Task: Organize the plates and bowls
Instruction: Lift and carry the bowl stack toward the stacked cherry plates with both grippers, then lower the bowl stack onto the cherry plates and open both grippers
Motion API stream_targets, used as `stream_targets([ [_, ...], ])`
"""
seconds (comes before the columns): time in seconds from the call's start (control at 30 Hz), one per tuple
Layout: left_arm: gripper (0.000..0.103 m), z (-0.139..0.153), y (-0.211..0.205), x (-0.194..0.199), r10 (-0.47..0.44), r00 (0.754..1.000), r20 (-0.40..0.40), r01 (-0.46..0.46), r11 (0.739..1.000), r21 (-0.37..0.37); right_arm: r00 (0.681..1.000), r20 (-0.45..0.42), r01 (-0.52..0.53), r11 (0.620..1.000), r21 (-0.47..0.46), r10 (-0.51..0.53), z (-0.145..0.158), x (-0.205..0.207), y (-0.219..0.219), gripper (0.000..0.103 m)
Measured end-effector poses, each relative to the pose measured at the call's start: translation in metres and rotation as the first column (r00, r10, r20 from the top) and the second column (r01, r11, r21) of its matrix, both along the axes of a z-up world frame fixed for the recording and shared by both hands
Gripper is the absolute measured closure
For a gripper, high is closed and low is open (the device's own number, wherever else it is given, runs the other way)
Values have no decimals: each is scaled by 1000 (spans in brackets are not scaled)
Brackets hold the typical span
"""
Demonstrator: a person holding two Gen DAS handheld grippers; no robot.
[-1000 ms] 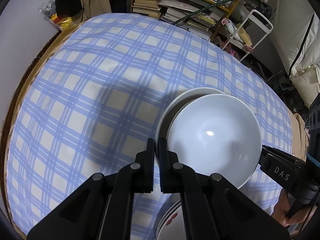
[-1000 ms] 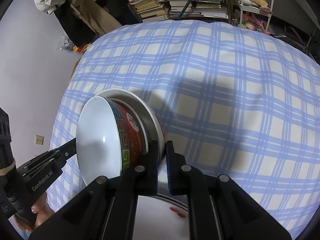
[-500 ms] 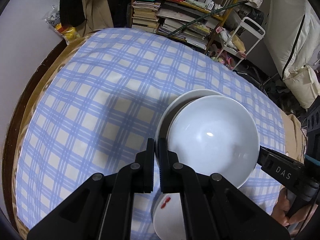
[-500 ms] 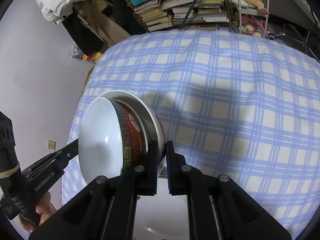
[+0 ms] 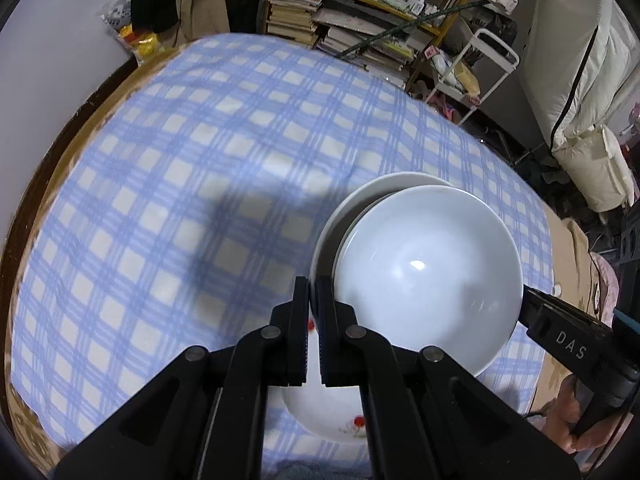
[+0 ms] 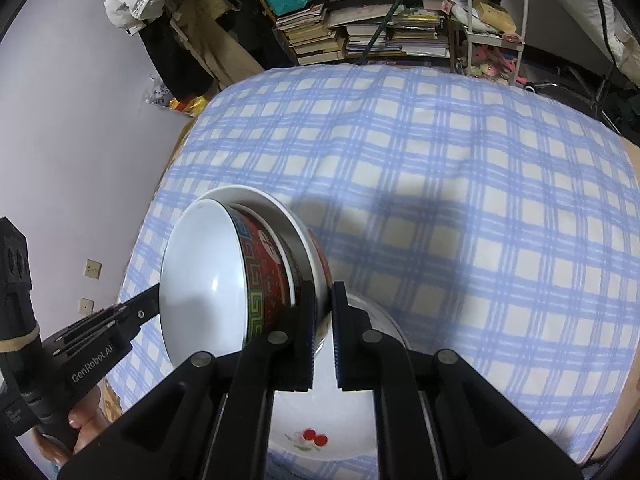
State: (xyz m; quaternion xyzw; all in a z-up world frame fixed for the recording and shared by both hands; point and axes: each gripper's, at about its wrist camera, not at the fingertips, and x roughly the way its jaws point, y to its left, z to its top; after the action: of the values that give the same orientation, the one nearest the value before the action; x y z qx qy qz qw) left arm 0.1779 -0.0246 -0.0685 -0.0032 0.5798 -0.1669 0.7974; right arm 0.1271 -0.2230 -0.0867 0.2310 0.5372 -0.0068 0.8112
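A white plate (image 5: 360, 200) carries a stack of bowls; the top bowl (image 5: 428, 276) is white inside and red-patterned outside (image 6: 264, 276). The stack hangs tilted above the checked tablecloth (image 5: 200, 184). My left gripper (image 5: 314, 292) is shut on the plate's left rim, and my right gripper (image 6: 324, 300) is shut on the opposite rim (image 6: 316, 256). Each gripper also shows in the other's view: the right gripper (image 5: 526, 300) at the bowl's far side, the left gripper (image 6: 154, 300) likewise. Below the stack a white plate with red cherries (image 6: 320, 424) lies on the cloth.
The blue-and-cream cloth (image 6: 460, 200) covers a round table with a brown edge (image 5: 60, 152). Beyond it stand a cluttered bookshelf (image 5: 360, 24), a white wire cart (image 5: 480, 64) and pale bedding (image 5: 588, 80). A hand (image 6: 80, 420) grips the left gripper's handle.
Both grippers have risen with the plate and bowl stack. The table looks farther away, and the cherry plate underneath shows more fully.
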Motion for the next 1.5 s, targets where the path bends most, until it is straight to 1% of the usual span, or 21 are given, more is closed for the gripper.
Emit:
stream_targets([
  [0.03,101,-3,0,-5,-3,1000,-5,3,1000,6,1000,-3,-2,1000,-5,2,-1,-4,1,92],
  [0.13,101,-18,2,-16,4,999,-39,-4,1000,-8,1000,-26,6,1000,-4,-6,-14,-17,1,92],
  [0.27,101,-42,-2,-21,1,996,-90,1,1000,26,998,-61,-4,1000,-30,2,-34,-26,4,93],
  [0.33,101,-52,-2,-23,2,993,-117,2,999,37,997,-79,5,1000,-24,-7,-43,-29,6,93],
  [0.4,101,-55,-2,-25,-3,993,-122,9,999,42,995,-101,12,1000,-11,-13,-53,-32,5,94],
  [0.63,101,-53,-8,-29,-43,996,-75,48,997,62,995,-100,28,999,37,-24,-60,-41,0,94],
  [0.77,96,-54,-4,-28,-28,997,-78,32,998,53,995,-98,22,999,44,-17,-60,-44,0,94],
  [0.87,93,-53,-4,-32,-39,997,-65,44,996,84,994,-106,14,999,45,-9,-59,-48,1,94],
  [0.97,92,-52,-5,-38,-51,997,-59,57,993,105,992,-121,-9,999,48,14,-59,-53,4,93],
  [1.03,91,-49,-8,-44,-68,997,-25,71,988,139,994,-110,-20,999,33,24,-55,-56,5,94],
  [1.07,89,-45,-10,-46,-78,997,3,76,983,165,995,-93,-27,999,19,28,-50,-58,6,94],
  [1.1,89,-41,-11,-49,-86,996,36,78,979,188,996,-81,-28,1000,13,29,-46,-59,6,94],
  [1.13,89,-36,-12,-51,-92,994,59,79,978,193,997,-70,-28,1000,8,29,-42,-59,5,94],
  [1.23,89,-27,-8,-54,-87,993,80,70,980,188,999,-47,-26,1000,3,26,-34,-63,2,94],
  [1.3,89,-20,-5,-59,-80,989,123,51,974,220,1000,-14,-22,1000,-13,22,-25,-69,0,94],
  [1.37,88,-13,0,-64,-75,986,148,40,974,222,999,33,-20,999,-46,22,-12,-78,-1,91],
  [1.4,88,-9,3,-68,-71,984,161,34,975,221,998,50,-21,998,-57,24,-8,-81,-1,86],
  [1.43,87,-5,6,-72,-69,982,176,28,974,226,997,70,-22,998,-67,27,-2,-84,-1,77],
  [1.47,86,1,7,-78,-70,976,204,19,970,243,996,89,-23,997,-76,29,4,-87,-1,72],
  [1.5,83,5,7,-81,-72,972,223,14,968,252,993,119,-18,996,-87,29,11,-92,-1,62],
])
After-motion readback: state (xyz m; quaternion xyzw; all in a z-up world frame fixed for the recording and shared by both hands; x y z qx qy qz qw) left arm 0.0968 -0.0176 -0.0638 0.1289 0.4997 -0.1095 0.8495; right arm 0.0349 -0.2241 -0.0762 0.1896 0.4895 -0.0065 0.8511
